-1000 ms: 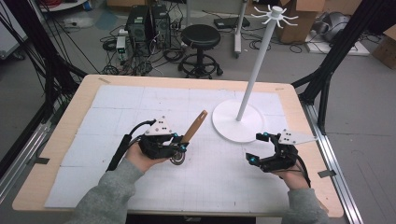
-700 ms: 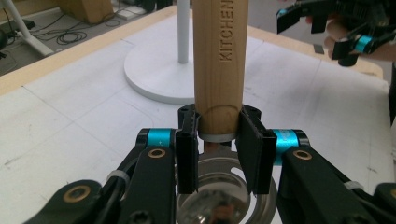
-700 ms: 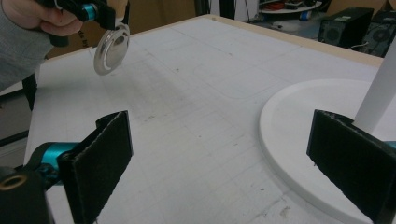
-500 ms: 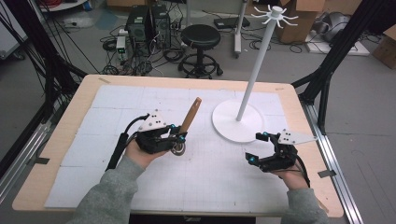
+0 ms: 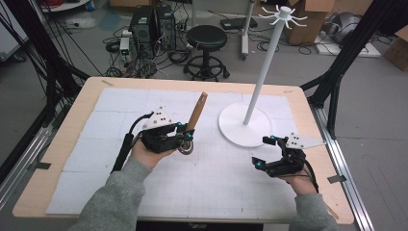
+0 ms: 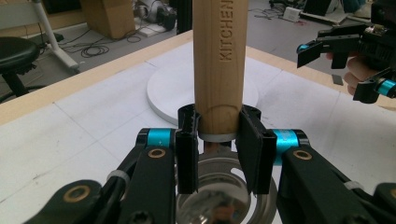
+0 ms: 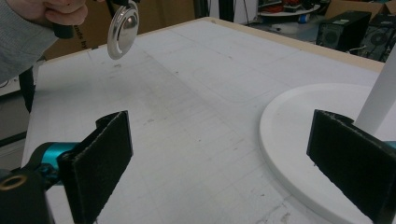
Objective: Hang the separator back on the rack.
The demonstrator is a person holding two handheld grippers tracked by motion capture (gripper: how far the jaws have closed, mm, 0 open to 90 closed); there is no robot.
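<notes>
White gridded tabletop (image 5: 216, 183), black stool (image 5: 207, 38) beyond.

Wooden-handled steel ladle (image 5: 194, 119), handle tilted upward

one wooden-handled ladle (image 5: 194, 120), one white stand (image 5: 262, 82), two tools, one stool (image 5: 207, 38).

Grey floor (image 5: 370, 120) strewn with cables; black round stool (image 5: 206, 38); computer towers (image 5: 153, 24); cardboard boxes (image 5: 312, 21); black frame struts (image 5: 353, 48).
</notes>
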